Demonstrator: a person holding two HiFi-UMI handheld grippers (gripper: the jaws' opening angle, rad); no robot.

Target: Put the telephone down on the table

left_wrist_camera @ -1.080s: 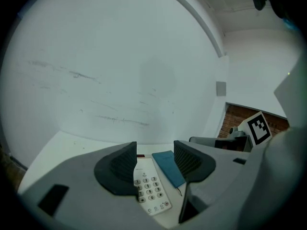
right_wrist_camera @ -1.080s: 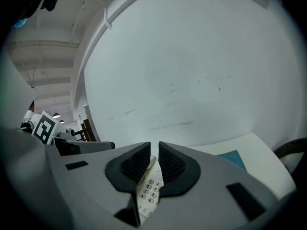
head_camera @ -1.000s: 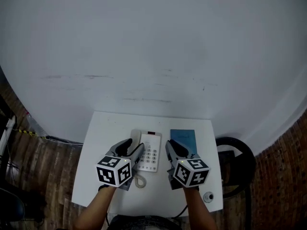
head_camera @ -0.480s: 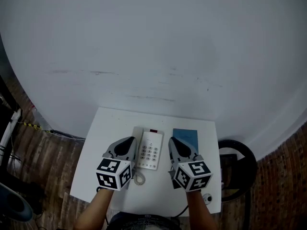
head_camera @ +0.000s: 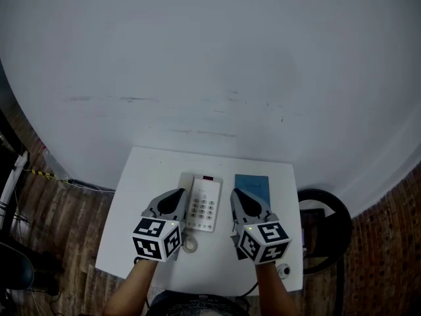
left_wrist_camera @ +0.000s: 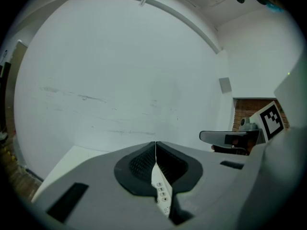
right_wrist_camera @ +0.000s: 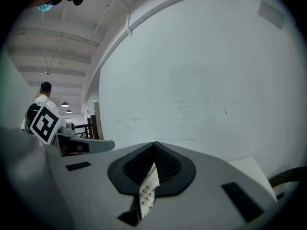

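Observation:
The white telephone (head_camera: 202,203) lies flat on the white table (head_camera: 141,176), keypad up, handset along its left side and coiled cord (head_camera: 190,243) at its near end. My left gripper (head_camera: 176,198) hovers just left of it and my right gripper (head_camera: 238,197) just right of it. Both are shut with nothing between the pads. In the left gripper view the jaws (left_wrist_camera: 155,150) meet in a thin line, with a strip of the telephone's keypad (left_wrist_camera: 161,189) showing below them. The right gripper view shows its jaws (right_wrist_camera: 154,150) the same way, above the keypad (right_wrist_camera: 147,189).
A blue book (head_camera: 252,187) lies on the table right of the telephone, beyond my right gripper. A small round object (head_camera: 284,269) sits at the table's near right corner. A black round stool (head_camera: 323,224) stands on the wooden floor to the right. A white wall rises behind.
My left gripper's jaws have closed from open and drawn slightly left, off the telephone. The right gripper's jaws have also closed. The telephone has stayed on the table.

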